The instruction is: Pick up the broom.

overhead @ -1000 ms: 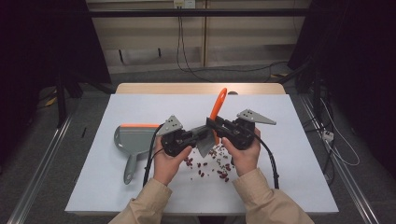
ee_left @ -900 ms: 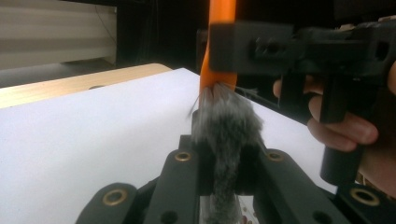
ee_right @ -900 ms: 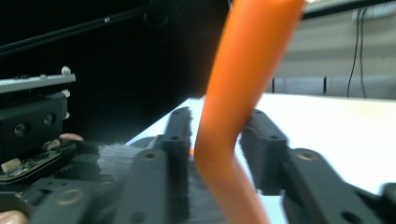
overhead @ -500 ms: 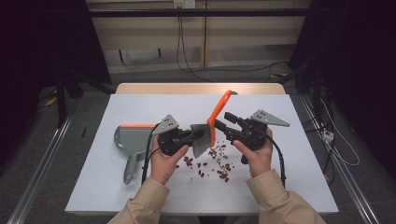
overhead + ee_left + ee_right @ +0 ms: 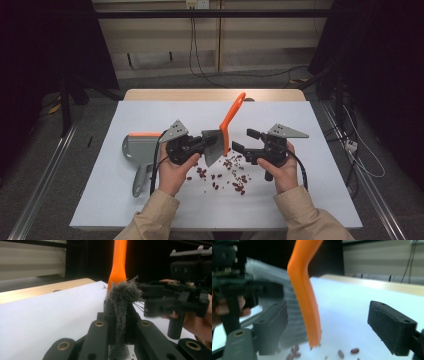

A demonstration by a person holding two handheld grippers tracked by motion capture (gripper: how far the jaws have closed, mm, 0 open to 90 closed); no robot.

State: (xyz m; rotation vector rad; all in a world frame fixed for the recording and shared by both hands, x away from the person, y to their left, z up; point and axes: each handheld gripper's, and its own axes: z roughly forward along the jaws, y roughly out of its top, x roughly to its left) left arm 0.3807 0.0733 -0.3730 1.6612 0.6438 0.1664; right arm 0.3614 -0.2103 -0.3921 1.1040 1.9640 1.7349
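A hand brush with an orange handle (image 5: 231,119) and grey bristles (image 5: 213,146) stands tilted above the white table. My left gripper (image 5: 204,144) is shut on the bristle head, which shows squeezed between the jaws (image 5: 122,302) in the left gripper view. My right gripper (image 5: 242,140) is just right of the brush; its jaws have just been opening and stand wide. The orange handle (image 5: 305,295) rises in front of them, with neither pad pressing on it. Several red beans (image 5: 227,175) lie scattered on the table under the brush.
A grey dustpan (image 5: 135,149) with an orange edge lies on the table (image 5: 310,200) to the left of my left hand. The table's wooden far edge (image 5: 200,94) runs behind the brush. Cables trail over the dark floor at the right.
The right gripper has let go of the orange handle, opened wide and drawn away to the right and down. The brush stays in the left gripper, and the two hands are farther apart.
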